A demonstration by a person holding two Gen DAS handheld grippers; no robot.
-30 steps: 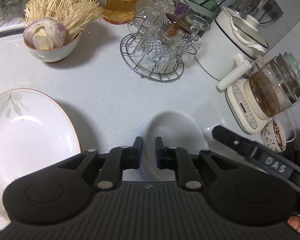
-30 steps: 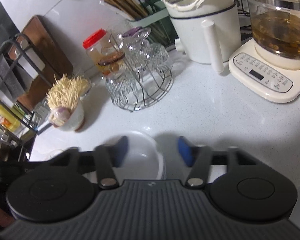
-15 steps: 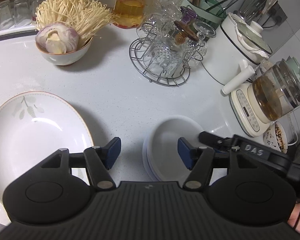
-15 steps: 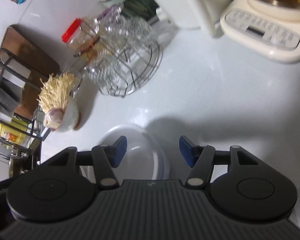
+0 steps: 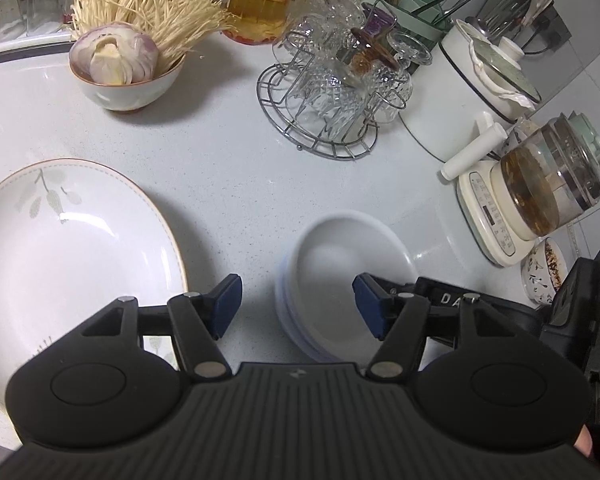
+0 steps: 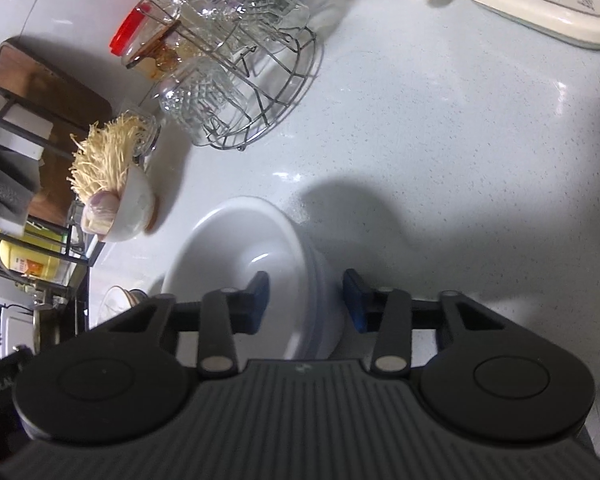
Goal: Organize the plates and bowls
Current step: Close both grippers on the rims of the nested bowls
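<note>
A stack of white bowls (image 5: 336,276) sits on the pale counter (image 5: 220,168). My left gripper (image 5: 298,306) hangs open just above the stack's near rim and touches nothing. In the right wrist view the same white bowls (image 6: 236,248) lie under my right gripper (image 6: 306,300). Its jaws are closing astride the stack's right rim, one blue pad (image 6: 260,296) inside the top bowl and the other outside. The pads do not clearly press on the rim. A large white plate (image 5: 60,248) with a leaf pattern lies to the left.
At the back stand a bowl of enoki mushrooms and onion (image 5: 128,76), a wire rack of glass cups (image 5: 328,92), a jar (image 5: 260,4), a white pot (image 5: 472,100) and a glass kettle (image 5: 540,188). A small patterned cup (image 5: 544,276) sits on the right.
My left gripper let go of the bowl rim, opened wide and backed off a little. My right gripper came down over the stack, rolled, and its jaws narrowed around the rim.
</note>
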